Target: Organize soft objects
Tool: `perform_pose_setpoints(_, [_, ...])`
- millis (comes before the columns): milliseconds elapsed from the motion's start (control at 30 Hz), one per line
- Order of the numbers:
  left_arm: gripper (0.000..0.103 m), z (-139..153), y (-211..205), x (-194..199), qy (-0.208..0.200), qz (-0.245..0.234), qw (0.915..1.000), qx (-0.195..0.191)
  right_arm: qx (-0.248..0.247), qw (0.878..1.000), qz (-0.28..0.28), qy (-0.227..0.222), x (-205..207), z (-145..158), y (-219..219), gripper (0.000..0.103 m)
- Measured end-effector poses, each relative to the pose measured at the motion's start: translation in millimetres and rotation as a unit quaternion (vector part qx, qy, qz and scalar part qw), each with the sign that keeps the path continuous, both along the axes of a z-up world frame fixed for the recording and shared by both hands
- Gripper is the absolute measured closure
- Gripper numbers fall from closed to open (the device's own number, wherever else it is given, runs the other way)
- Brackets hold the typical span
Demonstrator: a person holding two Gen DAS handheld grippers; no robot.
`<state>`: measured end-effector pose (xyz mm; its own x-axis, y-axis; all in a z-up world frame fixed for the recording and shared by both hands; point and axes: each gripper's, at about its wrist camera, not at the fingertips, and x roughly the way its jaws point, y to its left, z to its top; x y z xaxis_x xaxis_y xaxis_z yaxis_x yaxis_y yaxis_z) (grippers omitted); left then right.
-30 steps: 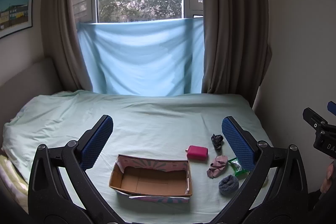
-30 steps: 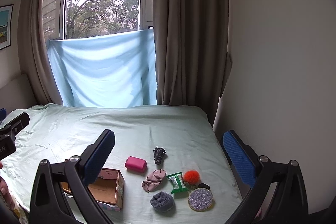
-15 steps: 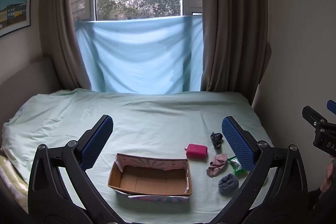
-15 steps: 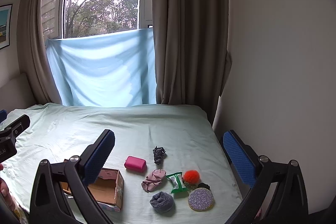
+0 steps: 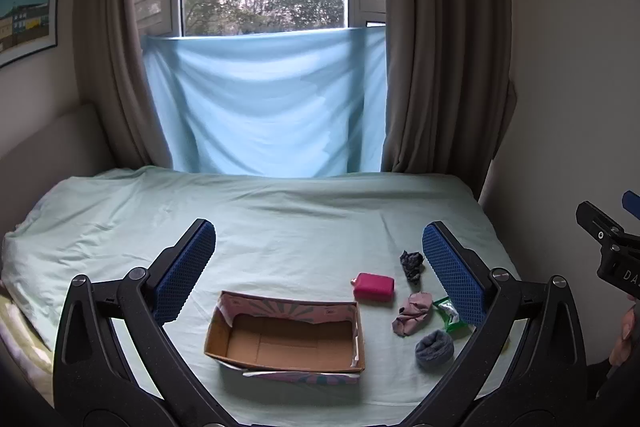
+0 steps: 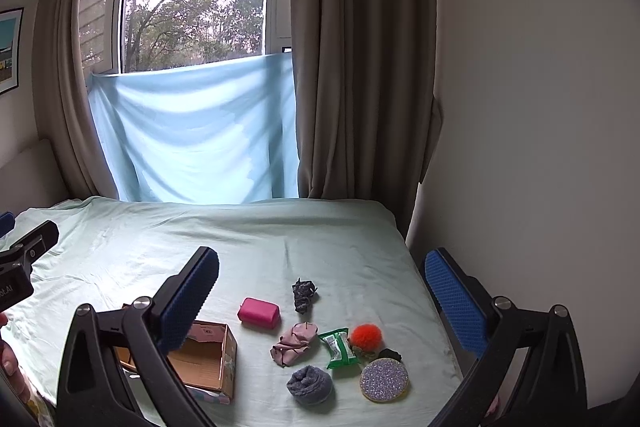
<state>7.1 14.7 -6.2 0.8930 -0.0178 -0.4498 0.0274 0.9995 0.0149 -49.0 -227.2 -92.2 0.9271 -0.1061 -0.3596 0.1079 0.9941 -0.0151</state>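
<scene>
An empty cardboard box (image 5: 288, 337) (image 6: 208, 359) with a pink patterned outside sits near the bed's front edge. To its right lie a pink pouch (image 5: 374, 286) (image 6: 259, 313), a dark crumpled cloth (image 5: 412, 264) (image 6: 303, 293), a pink sock bundle (image 5: 412, 313) (image 6: 294, 343), a grey rolled sock (image 5: 435, 349) (image 6: 310, 383), a green packet (image 6: 338, 347), an orange pompom (image 6: 365, 335) and a glittery round pad (image 6: 384, 379). My left gripper (image 5: 320, 263) hangs open above the box. My right gripper (image 6: 324, 287) hangs open above the soft items. Both are empty.
The pale green bed sheet (image 5: 280, 219) stretches back to a blue cloth (image 5: 264, 103) hung under the window between brown curtains. A wall (image 6: 540, 107) runs along the bed's right side. A hand (image 6: 10, 367) shows at the left edge.
Both views drift slightly; the left wrist camera has edged a little lower and closer to the bed. Nothing on the bed has moved and both grippers stay open.
</scene>
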Motion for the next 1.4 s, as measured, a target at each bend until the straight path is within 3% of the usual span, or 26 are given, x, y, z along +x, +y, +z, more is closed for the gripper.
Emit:
perform_pose_setpoints(600, [0.0,-0.5,1.9,12.7,0.015,-0.015,0.9998,-0.001,-0.004,1.0,-0.006,0.008,10.6,2.4,2.3,0.0])
perform_pose_setpoints(833, [0.0,-17.6,3.8,47.1,0.047,-0.073,0.9961,0.016,-0.003,0.998,-0.04,0.038,30.9,-12.7,0.9,0.0])
perform_pose_setpoints(1067, [0.0,-72.1,-7.2,106.9,0.092,-0.176,0.9783,0.06,0.014,0.991,-0.101,0.084,62.1,-54.7,-9.3,0.0])
perform_pose_setpoints(1267, [0.0,-135.0,-29.1,170.6,0.127,-0.256,0.9547,0.083,0.013,0.984,-0.132,0.121,98.9,-108.0,-20.8,0.0])
perform_pose_setpoints(1400, [0.0,-180.6,-55.7,210.2,0.145,-0.302,0.9343,0.122,0.018,0.98,-0.137,0.144,125.6,-144.8,-30.3,0.0])
